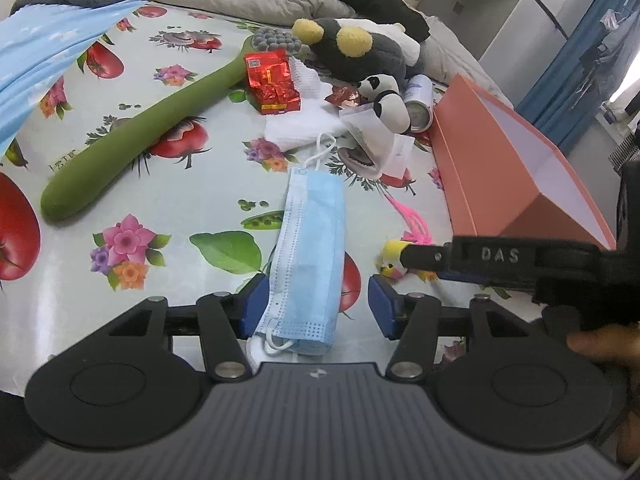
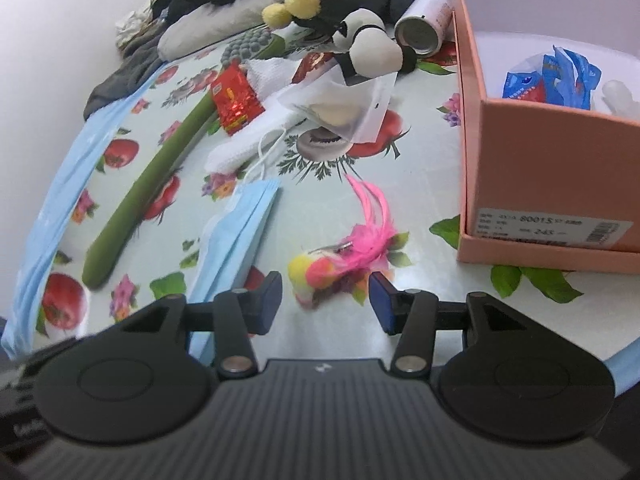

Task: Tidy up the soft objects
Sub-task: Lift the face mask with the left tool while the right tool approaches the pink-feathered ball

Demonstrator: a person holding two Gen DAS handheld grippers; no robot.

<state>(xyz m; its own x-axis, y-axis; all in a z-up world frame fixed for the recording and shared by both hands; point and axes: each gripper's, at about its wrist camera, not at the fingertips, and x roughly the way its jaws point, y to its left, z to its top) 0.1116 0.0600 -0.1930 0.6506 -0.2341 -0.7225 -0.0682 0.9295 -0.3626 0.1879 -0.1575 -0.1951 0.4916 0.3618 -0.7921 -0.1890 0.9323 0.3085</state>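
A blue face mask [image 1: 308,256] lies on the flowered tablecloth, its near end between the jaws of my open left gripper [image 1: 316,308]. It also shows in the right wrist view [image 2: 236,240]. A small yellow and pink feathered bird toy [image 2: 340,264] lies just ahead of my open right gripper [image 2: 325,300], partly between its fingertips. In the left view the bird toy [image 1: 394,258] is at the tip of the right gripper's finger [image 1: 424,258]. A panda plush [image 2: 370,46] and a dark plush with yellow ears [image 1: 352,48] lie at the back.
A pink cardboard box [image 2: 532,168] stands at the right with blue wrappers inside. A long green massage stick [image 1: 132,140], a red packet [image 1: 272,80], a white cloth [image 1: 304,120], a plastic bag [image 2: 344,108] and a can [image 2: 424,28] lie about. Pillows and dark clothes are behind.
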